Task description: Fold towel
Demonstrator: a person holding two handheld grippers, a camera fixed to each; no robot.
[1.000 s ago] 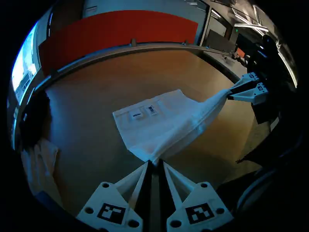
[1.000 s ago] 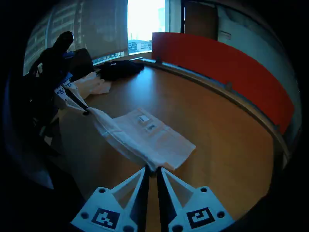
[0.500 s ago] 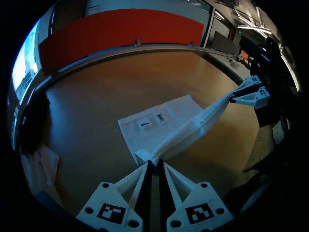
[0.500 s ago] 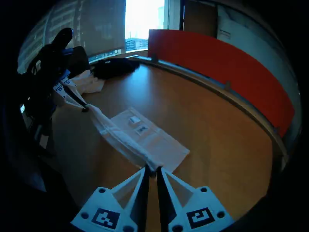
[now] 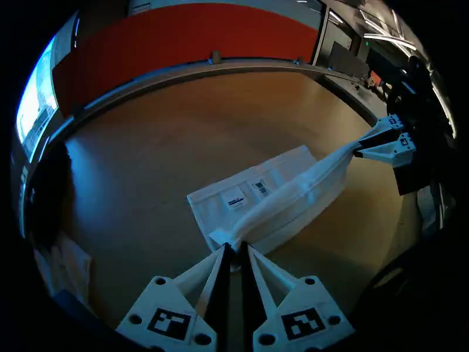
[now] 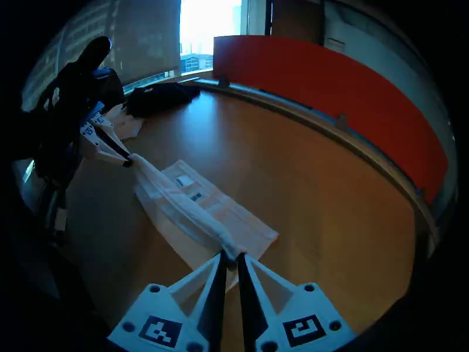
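A white towel point(image 5: 264, 188) with two small labels lies partly on the wooden table point(image 5: 158, 141). Its near edge is lifted and stretched between the two grippers. My left gripper point(image 5: 235, 249) is shut on one corner at the bottom of the left gripper view. The right gripper point(image 5: 359, 148) pinches the other corner at the right of that view. In the right gripper view the towel point(image 6: 193, 205) runs from my right gripper point(image 6: 231, 257), shut on its corner, up to the left gripper point(image 6: 126, 161) held by a dark-sleeved person.
A red partition point(image 5: 176, 41) stands behind the table's far edge. Dark clothing point(image 6: 155, 97) and pale cloth point(image 6: 126, 123) lie near the window in the right gripper view. More pale cloth point(image 5: 61, 264) sits at the table's left in the left gripper view.
Both grippers have carried the raised towel edge across over the flat part. The lifted fold now lies lower and closer to the labels, and the flat part shows less.
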